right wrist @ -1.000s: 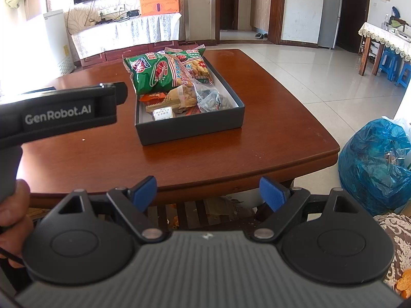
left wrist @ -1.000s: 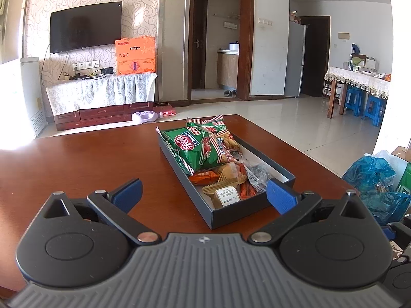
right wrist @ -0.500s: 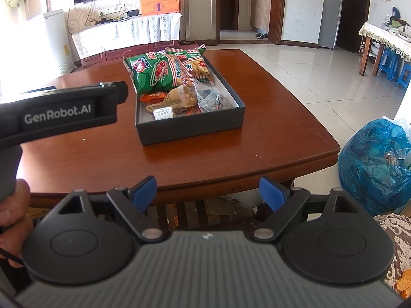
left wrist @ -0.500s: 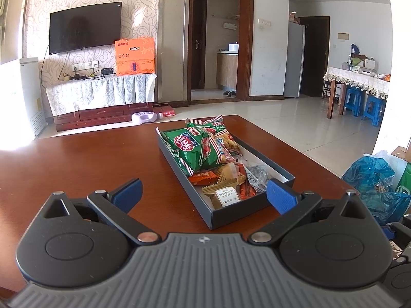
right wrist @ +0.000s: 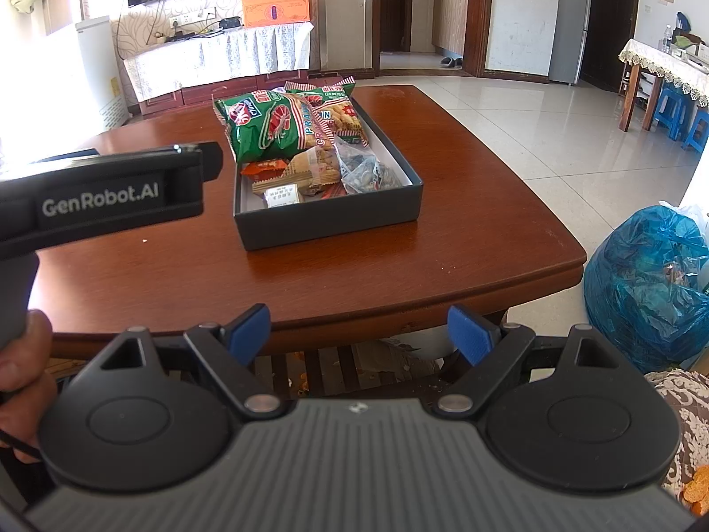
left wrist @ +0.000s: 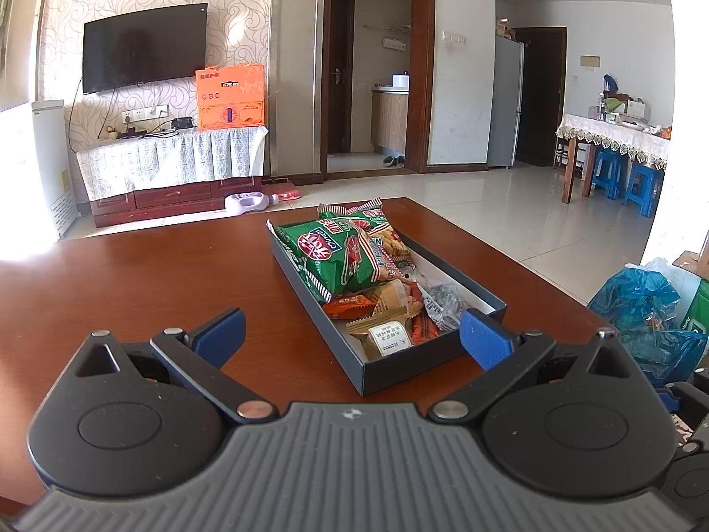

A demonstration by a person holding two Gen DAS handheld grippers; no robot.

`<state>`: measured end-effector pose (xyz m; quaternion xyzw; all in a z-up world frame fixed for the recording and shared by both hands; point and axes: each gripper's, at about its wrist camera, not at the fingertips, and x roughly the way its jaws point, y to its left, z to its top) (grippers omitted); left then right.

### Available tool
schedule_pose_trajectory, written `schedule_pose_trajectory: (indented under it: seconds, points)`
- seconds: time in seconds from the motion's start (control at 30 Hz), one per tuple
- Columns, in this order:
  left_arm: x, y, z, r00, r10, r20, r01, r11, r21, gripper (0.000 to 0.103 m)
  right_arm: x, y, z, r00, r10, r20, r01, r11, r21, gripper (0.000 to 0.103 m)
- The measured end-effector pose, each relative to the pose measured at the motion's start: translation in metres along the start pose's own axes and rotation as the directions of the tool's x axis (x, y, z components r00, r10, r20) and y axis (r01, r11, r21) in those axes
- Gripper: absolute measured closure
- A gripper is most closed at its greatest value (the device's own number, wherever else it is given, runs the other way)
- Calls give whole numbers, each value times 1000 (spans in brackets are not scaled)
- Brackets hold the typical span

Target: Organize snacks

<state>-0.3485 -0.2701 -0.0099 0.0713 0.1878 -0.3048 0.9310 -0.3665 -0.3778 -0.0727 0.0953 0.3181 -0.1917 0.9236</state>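
A dark grey box (left wrist: 399, 368) (right wrist: 328, 224) sits on the brown wooden table (left wrist: 133, 283) (right wrist: 465, 230). It holds green prawn cracker bags (left wrist: 336, 257) (right wrist: 270, 126) at its far end and several small wrapped snacks (left wrist: 385, 310) (right wrist: 305, 173) at its near end. My left gripper (left wrist: 352, 337) is open and empty, low over the table just before the box's near end. My right gripper (right wrist: 359, 332) is open and empty, held off the table's front edge. The left gripper's body (right wrist: 106, 195) shows at the left in the right wrist view.
A blue plastic bag (right wrist: 647, 283) (left wrist: 642, 310) lies on the floor right of the table. A TV stand with an orange box (left wrist: 230, 97) is against the far wall. A dining table with blue stools (left wrist: 620, 173) stands far right.
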Motion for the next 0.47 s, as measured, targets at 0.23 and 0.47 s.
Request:
schedule_pose_trajectory:
  seconds: [0.23, 0.47]
  points:
    - [0, 0, 0, 1000, -3, -3, 3, 1000, 2, 0, 0, 0, 0, 1000, 0, 0, 0, 1000, -1, 14]
    - [-2, 1, 0, 1000, -4, 17, 4, 1000, -6, 0, 0, 0, 0, 1000, 0, 1, 0, 1000, 0, 14]
